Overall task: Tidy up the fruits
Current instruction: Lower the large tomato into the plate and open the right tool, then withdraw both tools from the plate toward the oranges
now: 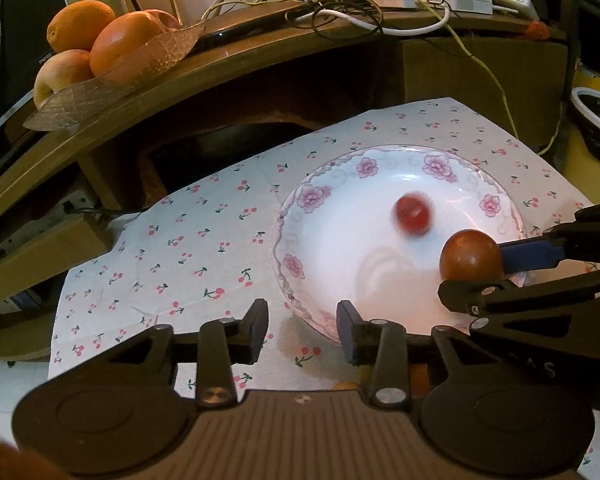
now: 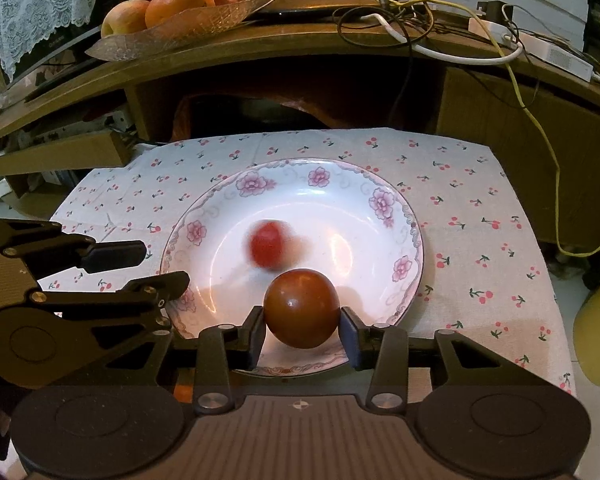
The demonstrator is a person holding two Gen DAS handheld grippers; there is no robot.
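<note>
The right gripper (image 2: 302,330) is pinching the brown tomato (image 2: 302,308) over the plate's (image 2: 414,236) near rim; release low, since the red tomato (image 2: 269,243) is blurring mid-plate; the left gripper (image 1: 302,330) is gaping, empty.

Both tongs, left (image 1: 302,330) and right (image 2: 302,334), are black with silver screws and dark-blue pads.

2 fruits (image 2: 269,243) on plate (image 2: 384,204)
</note>
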